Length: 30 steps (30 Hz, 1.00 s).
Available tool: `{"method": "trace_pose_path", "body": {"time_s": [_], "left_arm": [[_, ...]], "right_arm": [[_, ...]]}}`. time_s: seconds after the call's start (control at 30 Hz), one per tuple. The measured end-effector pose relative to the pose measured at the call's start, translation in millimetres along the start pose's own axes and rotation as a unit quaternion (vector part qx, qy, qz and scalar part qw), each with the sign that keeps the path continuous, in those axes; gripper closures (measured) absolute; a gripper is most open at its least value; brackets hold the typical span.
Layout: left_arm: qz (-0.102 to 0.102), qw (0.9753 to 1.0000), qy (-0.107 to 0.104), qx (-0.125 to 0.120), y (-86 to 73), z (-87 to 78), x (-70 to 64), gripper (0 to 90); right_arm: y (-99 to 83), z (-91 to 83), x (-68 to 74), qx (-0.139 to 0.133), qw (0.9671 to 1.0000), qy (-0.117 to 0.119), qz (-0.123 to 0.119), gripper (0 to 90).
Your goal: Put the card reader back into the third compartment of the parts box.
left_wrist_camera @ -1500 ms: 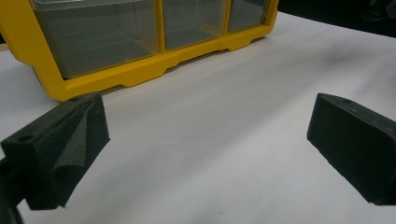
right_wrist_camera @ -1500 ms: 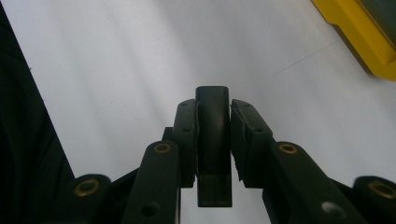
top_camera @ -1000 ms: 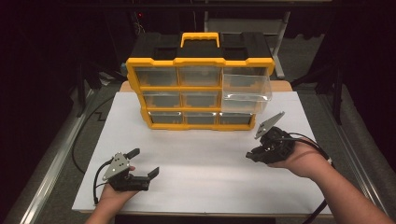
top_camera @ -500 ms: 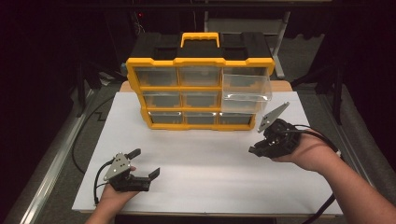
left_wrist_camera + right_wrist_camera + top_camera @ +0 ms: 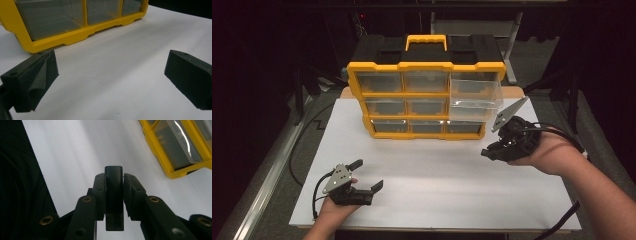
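At the far middle of the white-topped desk (image 5: 422, 165) stands a yellow-framed drawer organizer (image 5: 427, 100) with a black top and a yellow carry handle (image 5: 426, 41). Its front shows three rows of clear drawers; the upper right drawer (image 5: 476, 95) is drawn out toward the person, projecting beyond the frame, while the others sit flush.

Right of the organizer, just below the projecting drawer, the right tool (image 5: 490, 151) is held in the person's right hand (image 5: 547, 152), its grey three-cornered plate (image 5: 509, 114) tilted up near the drawer's front corner. In the right gripper view the right tool (image 5: 114, 176) has its jaws clamped on a small black block (image 5: 114, 195), which stands upright between the pads; what this piece is cannot be made out, possibly a plastic part. The organizer's yellow frame (image 5: 170, 167) and a clear drawer (image 5: 183, 141) lie at the upper right of that view, apart from the jaws.

Near the desk's front left corner, well apart from the organizer, the left tool (image 5: 368, 175) rests low in the person's left hand (image 5: 334, 210). In the left gripper view the left tool (image 5: 111, 72) is spread wide with nothing between its jaws, above bare white surface, facing the organizer's bottom row of drawers (image 5: 52, 17). A black cable (image 5: 314, 200) loops from the left tool.
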<state>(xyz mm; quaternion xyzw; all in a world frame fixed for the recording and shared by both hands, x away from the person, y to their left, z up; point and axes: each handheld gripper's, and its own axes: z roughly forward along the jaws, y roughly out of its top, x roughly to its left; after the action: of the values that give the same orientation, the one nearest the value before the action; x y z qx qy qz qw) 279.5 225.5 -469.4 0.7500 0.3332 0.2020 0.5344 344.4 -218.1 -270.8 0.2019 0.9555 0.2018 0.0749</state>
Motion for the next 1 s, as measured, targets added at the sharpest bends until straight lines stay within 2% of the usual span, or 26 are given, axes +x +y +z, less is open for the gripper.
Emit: {"method": "trace_pose_path", "body": {"time_s": [0.83, 1.0], "left_arm": [[0.002, 1.0, -0.003, 0.002, -0.1, 0.8, -0.4, 0.2], [0.001, 1.0, -0.004, 0.003, -0.1, 0.5, -0.5, 0.2]], "right_arm": [[29.0, -47.9, -2.3, -0.009, 0.9998, 0.002, -0.017, 74.5], [33.8, -57.4, -2.7, -0.011, 0.9998, 0.0, -0.014, 74.5]]}}
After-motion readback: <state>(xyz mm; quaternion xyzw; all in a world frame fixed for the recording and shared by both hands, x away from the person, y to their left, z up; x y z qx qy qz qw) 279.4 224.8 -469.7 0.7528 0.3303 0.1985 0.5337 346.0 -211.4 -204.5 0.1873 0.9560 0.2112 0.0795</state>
